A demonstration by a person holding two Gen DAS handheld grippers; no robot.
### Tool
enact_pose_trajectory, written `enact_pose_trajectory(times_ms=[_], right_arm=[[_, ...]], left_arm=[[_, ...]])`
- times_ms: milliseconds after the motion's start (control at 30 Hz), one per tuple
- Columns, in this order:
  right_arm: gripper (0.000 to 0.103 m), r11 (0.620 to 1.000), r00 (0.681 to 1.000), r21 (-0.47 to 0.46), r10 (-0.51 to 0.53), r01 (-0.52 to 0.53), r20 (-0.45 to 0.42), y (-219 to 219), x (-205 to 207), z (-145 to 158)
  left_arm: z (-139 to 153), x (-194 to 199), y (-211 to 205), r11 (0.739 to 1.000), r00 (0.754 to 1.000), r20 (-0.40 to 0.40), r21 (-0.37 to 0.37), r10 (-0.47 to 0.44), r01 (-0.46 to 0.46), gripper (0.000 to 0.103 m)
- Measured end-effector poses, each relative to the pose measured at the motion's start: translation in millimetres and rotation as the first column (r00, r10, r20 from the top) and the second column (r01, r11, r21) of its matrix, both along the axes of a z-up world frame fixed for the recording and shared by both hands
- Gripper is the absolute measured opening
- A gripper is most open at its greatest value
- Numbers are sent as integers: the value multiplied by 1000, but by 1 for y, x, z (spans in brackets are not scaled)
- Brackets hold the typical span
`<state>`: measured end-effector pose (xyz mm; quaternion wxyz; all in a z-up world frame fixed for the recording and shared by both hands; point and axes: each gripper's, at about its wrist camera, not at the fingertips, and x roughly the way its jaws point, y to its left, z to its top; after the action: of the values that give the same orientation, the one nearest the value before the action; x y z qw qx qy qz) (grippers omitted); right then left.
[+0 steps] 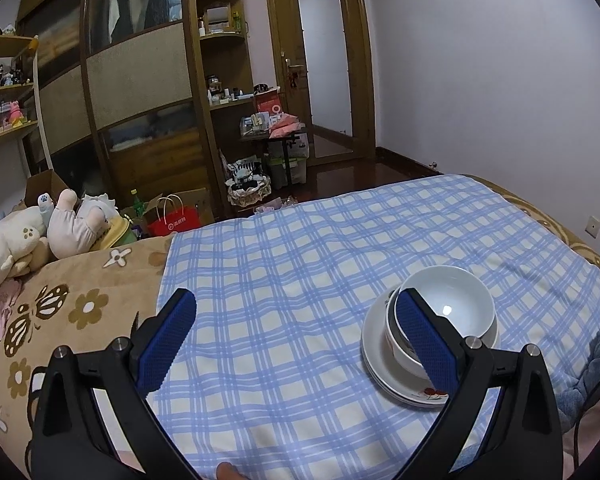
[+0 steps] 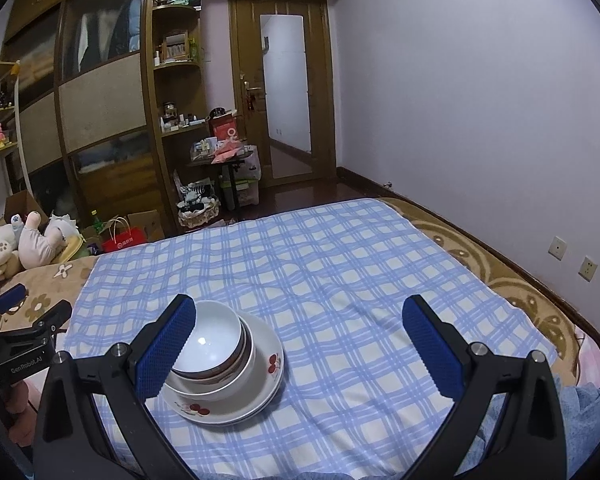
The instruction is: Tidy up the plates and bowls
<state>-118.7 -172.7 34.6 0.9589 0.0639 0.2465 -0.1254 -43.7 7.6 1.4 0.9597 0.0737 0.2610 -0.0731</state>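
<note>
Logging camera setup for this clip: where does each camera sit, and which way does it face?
Left wrist: on the left claw, facing across the checked cloth toward the door; its blue fingers stand wide open, with the dish stack lower right.
Right wrist: on the right claw, facing the same way; its fingers are open, with the left claw at the left edge.
Shared: the stack of white bowl on plates, cloth, door, wardrobe, plush toys.
</note>
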Motion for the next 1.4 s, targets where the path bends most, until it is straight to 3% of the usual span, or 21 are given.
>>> enact_pose_trajectory(times_ms=[933,1400], right_arm=[[103,1000,1000,-1,-2,2,-6,-1,1,-5],[103,1000,1000,-3,-5,5,-12,0,0,-7]], left_arm=[[1,-2,1,998,998,18,7,60,-60,99],[0,-3,-6,998,999,18,30,48,-48,99]])
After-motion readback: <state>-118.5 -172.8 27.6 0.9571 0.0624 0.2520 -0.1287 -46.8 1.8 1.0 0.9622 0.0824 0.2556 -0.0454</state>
